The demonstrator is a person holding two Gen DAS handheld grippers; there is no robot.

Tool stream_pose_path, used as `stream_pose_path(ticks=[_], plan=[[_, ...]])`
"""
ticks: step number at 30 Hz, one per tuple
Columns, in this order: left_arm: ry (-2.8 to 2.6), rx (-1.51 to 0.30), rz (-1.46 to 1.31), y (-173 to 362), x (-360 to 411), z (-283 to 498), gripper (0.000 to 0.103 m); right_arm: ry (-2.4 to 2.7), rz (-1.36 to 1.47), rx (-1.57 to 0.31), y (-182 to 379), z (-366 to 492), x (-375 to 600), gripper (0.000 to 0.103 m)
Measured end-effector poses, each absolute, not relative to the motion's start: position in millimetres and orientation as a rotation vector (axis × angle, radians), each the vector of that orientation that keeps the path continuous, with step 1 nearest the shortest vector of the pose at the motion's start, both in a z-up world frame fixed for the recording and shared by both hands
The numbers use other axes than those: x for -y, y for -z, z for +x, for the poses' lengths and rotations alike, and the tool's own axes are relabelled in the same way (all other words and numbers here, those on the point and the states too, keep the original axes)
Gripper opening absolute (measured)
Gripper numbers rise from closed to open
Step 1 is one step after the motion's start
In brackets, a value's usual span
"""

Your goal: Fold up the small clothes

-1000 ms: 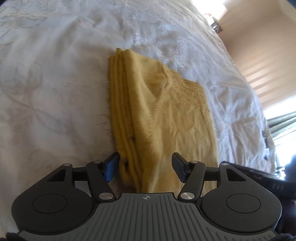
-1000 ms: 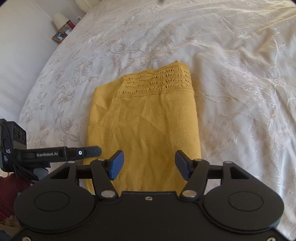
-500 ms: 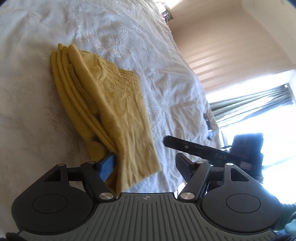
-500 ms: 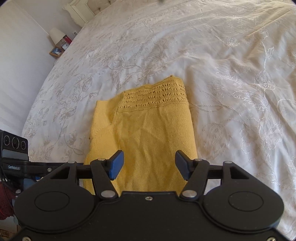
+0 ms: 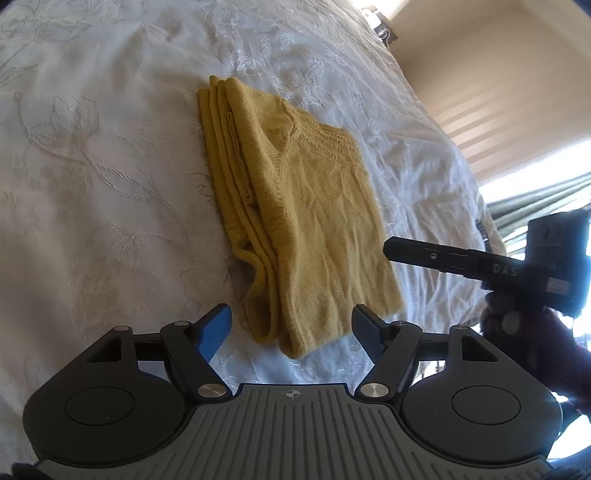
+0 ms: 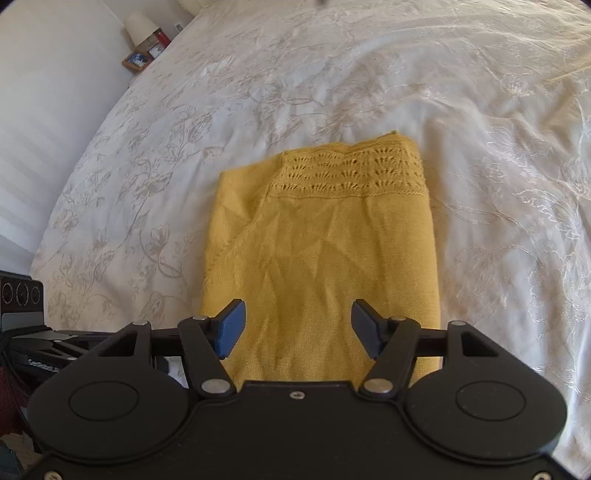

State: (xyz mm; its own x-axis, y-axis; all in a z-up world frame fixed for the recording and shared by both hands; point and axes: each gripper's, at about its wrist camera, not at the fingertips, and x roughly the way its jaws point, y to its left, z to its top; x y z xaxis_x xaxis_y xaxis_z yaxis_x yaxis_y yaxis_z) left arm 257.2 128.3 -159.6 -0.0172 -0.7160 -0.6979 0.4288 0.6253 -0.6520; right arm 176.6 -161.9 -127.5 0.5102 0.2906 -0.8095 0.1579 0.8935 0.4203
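Mustard knit, folded into a soft oblong stack, lies on the bed: the yellow garment [image 5: 295, 206] fills the middle of my left wrist view, its layered edges showing as rounded ridges along the left side, a lacy openwork band near its upper end. My left claw [image 5: 291, 332] hangs spread wide at the lower centre, blue ribbed pads [image 5: 212, 328] apart with nothing between them, the garment's lumpy near corner lying just beyond the fingertips. From the right wrist view the same garment [image 6: 321, 258] sits at centre frame, fine flat knit creased with shallow wrinkles, the eyelet-patterned band across its top edge. My right claw [image 6: 297, 328] is likewise released, its dark angular fingers parted above the cloth's lower part, gripping nothing. The white bedspread [image 6: 332, 81] is glossy and rumpled, embroidered with pale flower and vine outlines. At the upper left of that view a small bedside table [image 6: 138, 61] carries a cone-shaped lamp [image 6: 138, 24] and small items.
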Motion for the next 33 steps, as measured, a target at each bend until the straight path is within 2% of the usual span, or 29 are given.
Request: stream_pose_path(ticks=[7, 12, 20, 27, 29, 33], plan=[[0.966, -1.23, -0.295, 176.2, -98.8, 261.9, 0.07, -0.086, 0.473, -1.035, 123.7, 172.9, 153.2, 0.068], [1.121, -1.395, -0.411, 191.0, -85.9, 258.3, 0.069, -0.054, 0.472, -1.023, 118.9, 165.1, 158.9, 0.068], [1.135, -1.35, -0.578, 163.7, -146.5, 246.8, 0.069, -0.068, 0.402, -1.038, 126.8, 172.0, 155.5, 0.069], [0.937, -1.268, -0.446, 138.9, -183.7, 261.6, 0.071, -0.24, 0.302, -1.122, 161.4, 198.1, 106.1, 0.07], [0.887, -1.234, -0.373, 134.6, -178.3, 268.2, 0.071, -0.331, 0.26, -1.177, 174.6, 201.7, 81.0, 0.07], [0.828, -1.168, -0.211, 125.5, -144.7, 281.7, 0.071, -0.406, 0.331, -1.12, 161.1, 197.1, 71.9, 0.069]])
